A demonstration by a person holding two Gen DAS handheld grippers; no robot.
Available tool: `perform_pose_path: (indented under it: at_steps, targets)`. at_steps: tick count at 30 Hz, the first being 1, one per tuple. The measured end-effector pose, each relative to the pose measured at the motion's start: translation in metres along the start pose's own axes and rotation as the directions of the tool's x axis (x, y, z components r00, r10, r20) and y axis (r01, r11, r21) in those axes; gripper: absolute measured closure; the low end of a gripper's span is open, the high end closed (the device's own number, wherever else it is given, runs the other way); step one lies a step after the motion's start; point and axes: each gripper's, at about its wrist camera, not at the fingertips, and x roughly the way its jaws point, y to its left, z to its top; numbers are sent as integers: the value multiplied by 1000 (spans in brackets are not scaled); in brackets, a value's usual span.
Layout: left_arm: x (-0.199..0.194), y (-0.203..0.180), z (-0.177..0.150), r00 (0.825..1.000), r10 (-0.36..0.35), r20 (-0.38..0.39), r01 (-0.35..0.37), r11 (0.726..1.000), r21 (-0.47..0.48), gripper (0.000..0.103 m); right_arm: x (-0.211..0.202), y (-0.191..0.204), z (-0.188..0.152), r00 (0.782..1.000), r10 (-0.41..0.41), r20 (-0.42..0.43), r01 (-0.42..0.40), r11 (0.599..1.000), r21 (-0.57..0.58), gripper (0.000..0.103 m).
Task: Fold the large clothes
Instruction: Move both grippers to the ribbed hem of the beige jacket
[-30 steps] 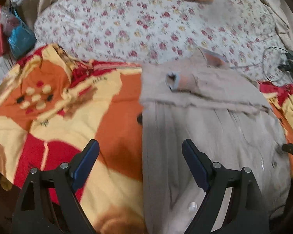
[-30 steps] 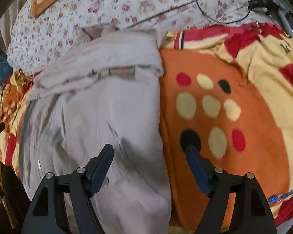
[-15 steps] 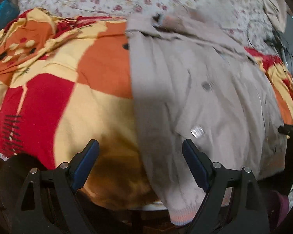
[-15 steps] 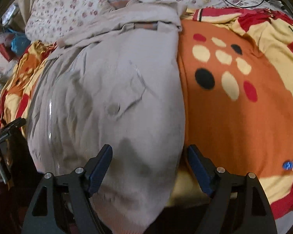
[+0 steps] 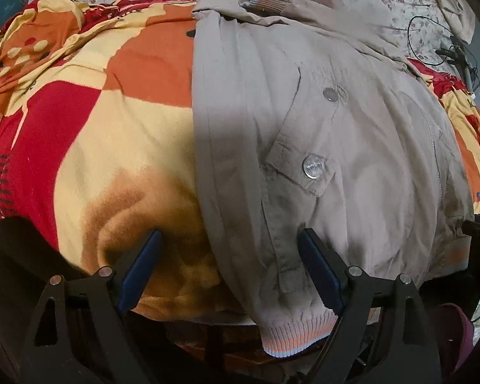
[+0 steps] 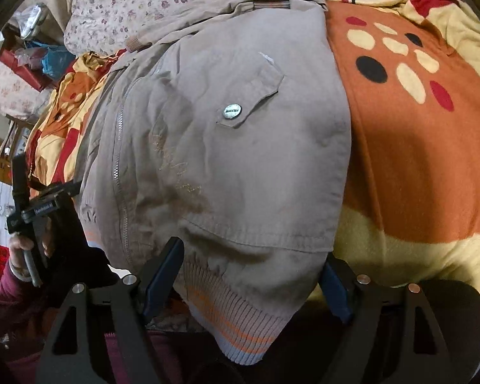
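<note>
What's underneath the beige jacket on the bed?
The beige jacket lies on an orange, red and yellow blanket, showing on both sides. Whatever is directly beneath the jacket is covered.

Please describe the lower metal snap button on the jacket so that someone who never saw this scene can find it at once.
A beige jacket lies on the orange, red and yellow blanket. Its chest flap carries two round metal buttons; the lower snap button sits at the flap's corner, nearer the ribbed hem. It is brighter than the duller button above.
</note>
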Motion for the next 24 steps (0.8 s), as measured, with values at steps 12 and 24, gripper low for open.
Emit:
perform_pose_path:
  at_steps: [12,24]
  targets:
    - [1,7,-15,997,-68,-25,67,997,-34,16,3,6,-2,1000,-15,-26,14,1000,-24,22]
    - [-1,-5,-23,992,-118,-44,120,992,45,56,-4,-4,-8,1000,8,13,-8,999,-35,81]
